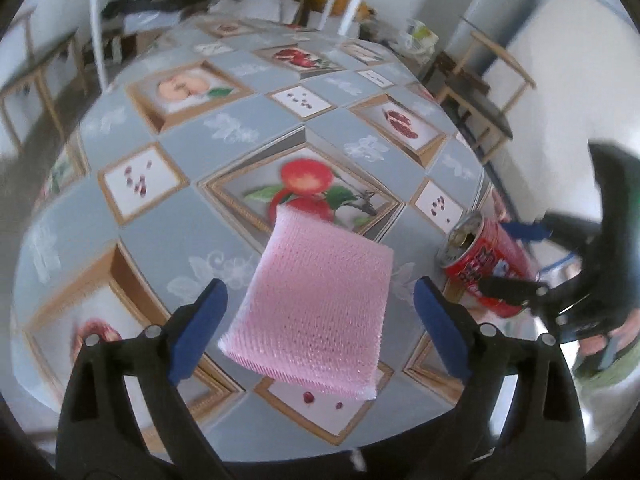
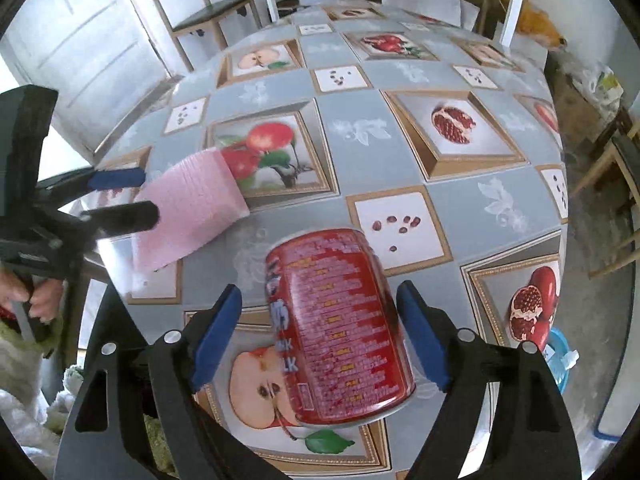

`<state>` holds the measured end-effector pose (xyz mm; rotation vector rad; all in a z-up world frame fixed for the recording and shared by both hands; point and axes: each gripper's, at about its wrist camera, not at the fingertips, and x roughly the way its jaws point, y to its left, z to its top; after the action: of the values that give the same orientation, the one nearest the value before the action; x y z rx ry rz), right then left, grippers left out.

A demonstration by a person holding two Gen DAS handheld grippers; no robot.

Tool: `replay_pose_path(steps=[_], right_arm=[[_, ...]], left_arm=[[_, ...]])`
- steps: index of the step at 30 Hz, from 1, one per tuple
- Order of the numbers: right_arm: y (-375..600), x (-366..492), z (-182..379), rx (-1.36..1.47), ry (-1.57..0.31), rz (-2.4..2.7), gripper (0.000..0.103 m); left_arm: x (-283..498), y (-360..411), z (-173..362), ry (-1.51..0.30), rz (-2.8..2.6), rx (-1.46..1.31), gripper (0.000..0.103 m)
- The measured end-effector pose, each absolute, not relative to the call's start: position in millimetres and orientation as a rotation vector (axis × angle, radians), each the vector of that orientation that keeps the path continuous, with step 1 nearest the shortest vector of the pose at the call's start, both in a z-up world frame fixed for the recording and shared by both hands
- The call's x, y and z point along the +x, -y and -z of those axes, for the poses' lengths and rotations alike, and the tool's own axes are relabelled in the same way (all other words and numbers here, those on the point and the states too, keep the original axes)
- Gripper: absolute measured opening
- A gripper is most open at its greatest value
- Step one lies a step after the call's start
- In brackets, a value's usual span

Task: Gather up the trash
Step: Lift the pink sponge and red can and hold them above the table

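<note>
The red drink can [image 2: 336,328] lies on its side on the table [image 2: 400,152], its long axis running away from the right claw [image 2: 320,336], opened top at the far end. The right claw's blue pads stand apart on either side of the can, the right pad just beside its wall; whether it touches cannot be told. To the left of the can, a pink mesh scouring pad [image 1: 312,304] sits between the wide-apart pads of the left claw [image 1: 320,328], clear of both and tilted, its long side pointing away. The table wears a grey cloth printed with framed apples and pomegranates. Beyond the can, wooden chairs [image 2: 208,12] and a white door [image 2: 80,40].
</note>
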<state>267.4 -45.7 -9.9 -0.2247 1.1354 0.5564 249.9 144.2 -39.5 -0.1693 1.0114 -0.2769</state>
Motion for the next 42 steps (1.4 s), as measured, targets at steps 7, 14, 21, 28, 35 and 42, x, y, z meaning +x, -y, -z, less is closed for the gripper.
replay_pose_path(steps=[7, 14, 21, 28, 35, 42], right_arm=[[40.1, 271.8, 10.9, -0.264, -1.148, -0.563, 0.078], [34.5, 279.8, 13.7, -0.286, -1.167, -0.575, 0.078], [25.9, 282.6, 12.4, -0.32, -1.169, -0.588, 0.078], [14.5, 288.3, 17.5, -0.399, -1.219, -0.571, 0.078], [10.1, 296.2, 25.7, -0.441, -1.292, -0.567, 0.078], [11.5, 296.8, 25.7, -0.465, -1.305, -0.556, 0.078]], left_arm=[[275.2, -123.4, 49.1, -1.115, 0.333, 0.02, 0.091], [295.1, -109.8, 65.4, -1.235, 0.348, 0.132, 0.091], [298.9, -111.5, 70.6, -1.267, 0.329, 0.07, 0.091], [297.9, -110.4, 69.7, -1.251, 0.29, 0.047, 0.081], [287.5, -113.5, 64.3, -1.21, 0.285, 0.001, 0.079], [272.1, -131.2, 55.7, -1.141, 0.281, -0.172, 0.079]])
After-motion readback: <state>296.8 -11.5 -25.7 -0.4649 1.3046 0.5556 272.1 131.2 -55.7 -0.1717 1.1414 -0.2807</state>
